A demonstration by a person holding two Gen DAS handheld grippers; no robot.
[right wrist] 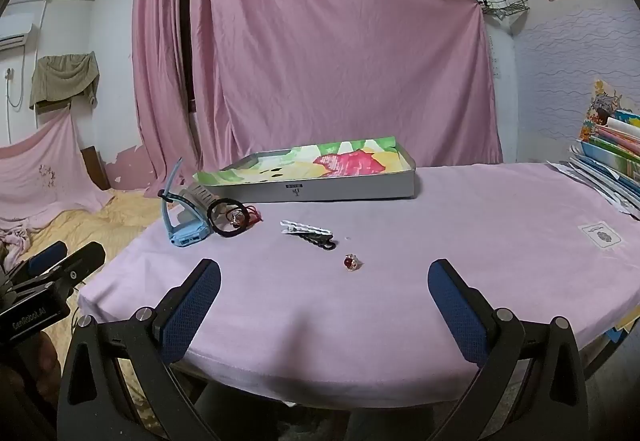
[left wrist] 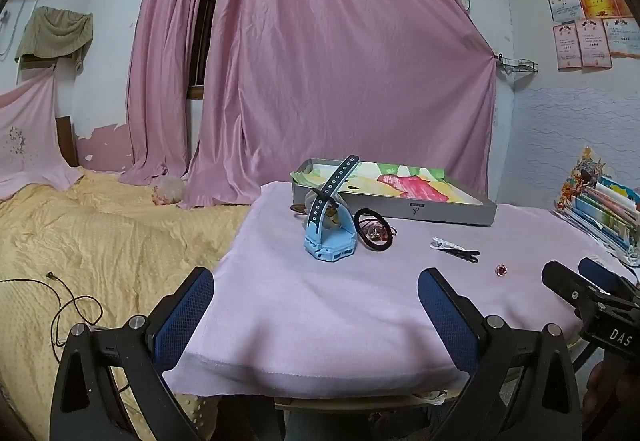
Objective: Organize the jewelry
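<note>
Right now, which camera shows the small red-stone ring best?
The right wrist view: the small red-stone gold ring lies near centre, stone and band distinct, ahead of the open right tool. The left wrist view shows it smaller, off right.

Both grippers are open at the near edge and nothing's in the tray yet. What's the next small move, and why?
Probably ease the right gripper forward and down over the red ring. It lies alone on the pink cloth, nearest that gripper and almost centred between its open fingers, while the tray behind holds no jewelry.
</note>
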